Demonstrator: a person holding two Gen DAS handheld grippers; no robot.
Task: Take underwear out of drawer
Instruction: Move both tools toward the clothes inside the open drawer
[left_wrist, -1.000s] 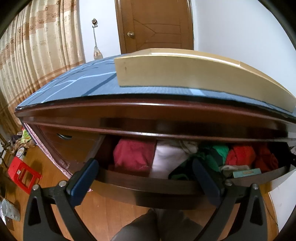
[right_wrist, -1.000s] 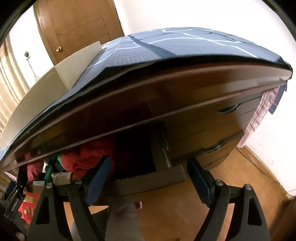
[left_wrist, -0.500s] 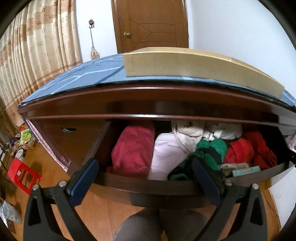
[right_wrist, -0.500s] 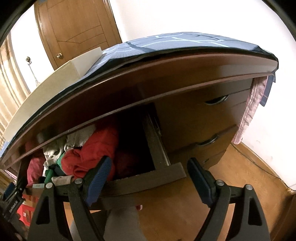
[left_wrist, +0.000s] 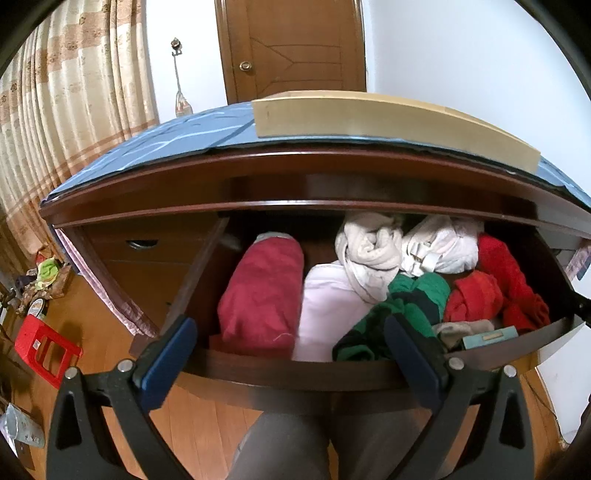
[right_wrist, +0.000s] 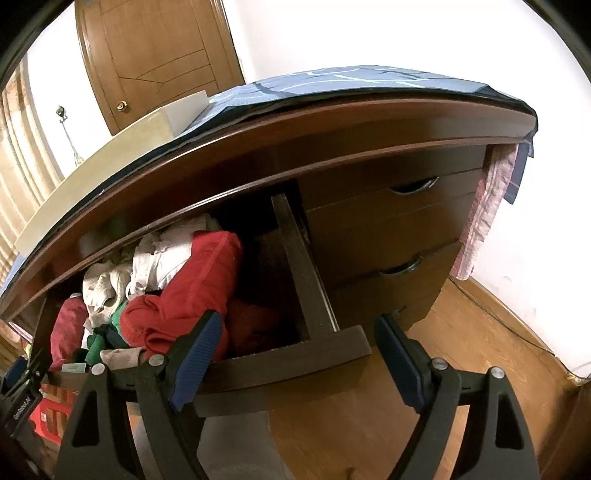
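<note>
Underwear (left_wrist: 260, 295) lies folded in the open drawer (left_wrist: 295, 373), untouched, while the left gripper (left_wrist: 291, 358) and right gripper (right_wrist: 295, 354) hover with fingers apart, empty.

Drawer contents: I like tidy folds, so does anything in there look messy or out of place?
Yes. The green striped garment lies crumpled, spilling toward the drawer's front edge; a small teal box sits among clothes.
</note>
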